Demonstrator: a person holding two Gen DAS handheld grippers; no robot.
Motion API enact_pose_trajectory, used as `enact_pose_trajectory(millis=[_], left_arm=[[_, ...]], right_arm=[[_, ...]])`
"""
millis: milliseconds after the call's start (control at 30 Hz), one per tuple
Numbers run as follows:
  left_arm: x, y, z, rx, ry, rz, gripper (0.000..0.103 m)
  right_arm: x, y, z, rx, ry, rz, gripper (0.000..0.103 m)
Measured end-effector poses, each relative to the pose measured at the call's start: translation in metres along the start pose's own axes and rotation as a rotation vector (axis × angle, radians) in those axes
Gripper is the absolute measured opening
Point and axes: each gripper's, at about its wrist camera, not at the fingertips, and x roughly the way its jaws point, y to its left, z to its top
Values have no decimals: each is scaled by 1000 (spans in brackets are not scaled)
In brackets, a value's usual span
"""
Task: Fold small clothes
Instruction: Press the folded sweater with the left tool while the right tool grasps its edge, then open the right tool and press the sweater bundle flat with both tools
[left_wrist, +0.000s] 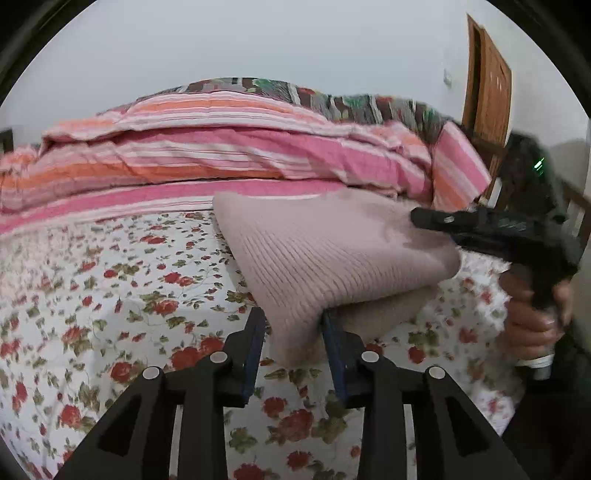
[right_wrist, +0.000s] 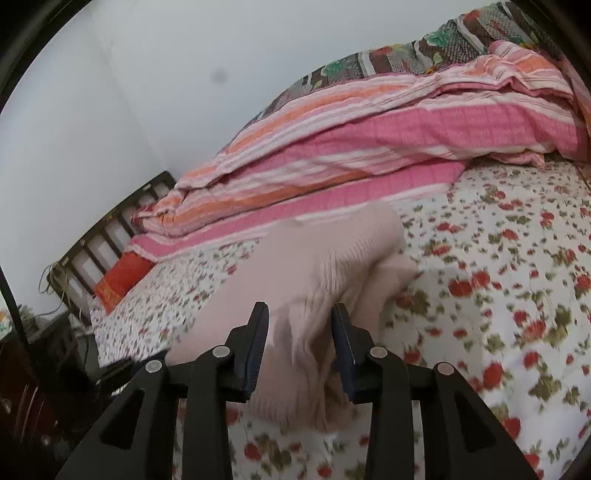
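Note:
A pale pink ribbed knit garment (left_wrist: 314, 254), folded over, is held a little above the floral bedsheet (left_wrist: 110, 295). My left gripper (left_wrist: 293, 328) is shut on its near corner, and the fabric fills the gap between the blue pads. From the right, my right gripper (left_wrist: 421, 221) reaches onto the garment's far edge, with a hand (left_wrist: 532, 325) around its handle. In the right wrist view the blurred pink garment (right_wrist: 325, 266) runs between the fingers of the right gripper (right_wrist: 299, 325), which is shut on a bunched fold.
A pink and orange striped quilt (left_wrist: 221, 155) is heaped along the back of the bed. A wooden door (left_wrist: 487, 85) stands at the far right. A dark slatted headboard (right_wrist: 110, 221) and a red cushion (right_wrist: 122, 277) lie at the bed's left end.

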Motion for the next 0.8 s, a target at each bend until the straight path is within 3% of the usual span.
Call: enact_pose_trajectory(millis=[100,167,200,233,400,500,567,667,800], left_arm=[[-16,5,3,-15,-37,-27,33],[-21,8,6,-18,-59,-19,49],[-20,9,9,-20,-61,-19,50],[-16,9,12,-15,-58,-14,50],[4,4,36,3,-48,4,50],[22,2,49,-12,-15,-21,50],[33,-1,54,-16,3,-22,50],[47,-5,60,8,16,16,50],[65,1,72,16,32,47,50]], right_arm=[[14,-2,8,48,-13,-47,34],[24,-5,10,67,4,-84,33],[27,-6,9,68,12,-99,23],[28,-6,6,58,10,-97,15],[-6,-3,-2,-6,-71,-14,13],[6,-12,-6,-1,-3,-155,13],[17,-20,-10,31,39,-173,15],[7,-15,-4,3,16,-184,31],[-9,-4,2,-51,-97,-236,34]])
